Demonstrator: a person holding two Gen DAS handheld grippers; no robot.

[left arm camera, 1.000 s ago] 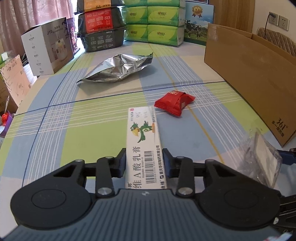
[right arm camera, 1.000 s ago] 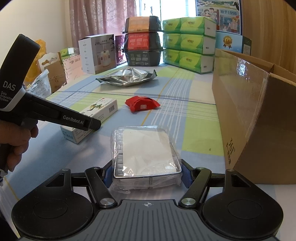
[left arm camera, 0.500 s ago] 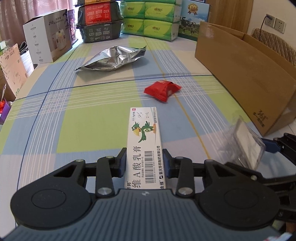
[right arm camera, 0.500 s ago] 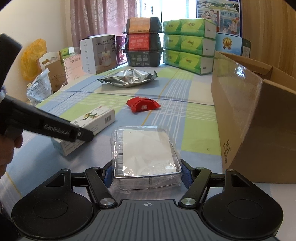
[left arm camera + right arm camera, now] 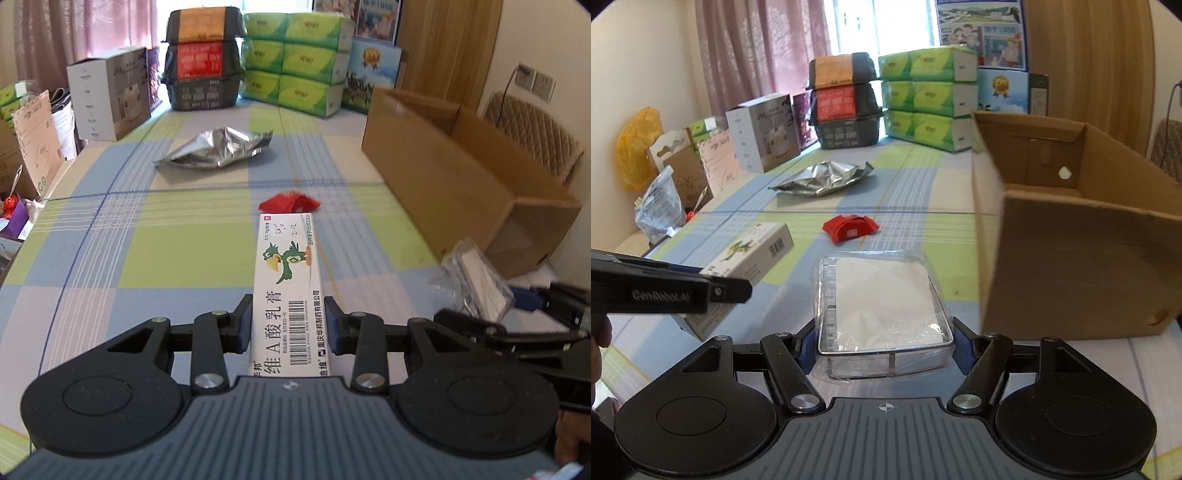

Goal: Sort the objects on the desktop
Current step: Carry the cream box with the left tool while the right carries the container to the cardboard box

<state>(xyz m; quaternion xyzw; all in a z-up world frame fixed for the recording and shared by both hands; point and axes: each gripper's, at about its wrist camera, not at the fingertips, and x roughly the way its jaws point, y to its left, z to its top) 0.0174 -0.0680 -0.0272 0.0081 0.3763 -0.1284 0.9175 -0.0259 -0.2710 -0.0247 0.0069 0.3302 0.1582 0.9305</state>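
My left gripper is shut on a long white ointment box with a green bird, held above the checked tablecloth. In the right wrist view that ointment box shows at the left behind the left gripper's black arm. My right gripper is shut on a clear plastic-wrapped case with a white card inside; the same case appears at the right of the left wrist view. A red packet and a crumpled silver foil bag lie on the cloth ahead. The open cardboard box stands at the right.
Stacked green tissue packs, dark bowl packs and a white appliance box line the table's far end. Cartons and bags crowd the left edge. A chair back stands behind the cardboard box.
Both grippers have risen with their loads. The cardboard box's open inside now shows in the right wrist view. The red packet sits partly behind the ointment box's far end.
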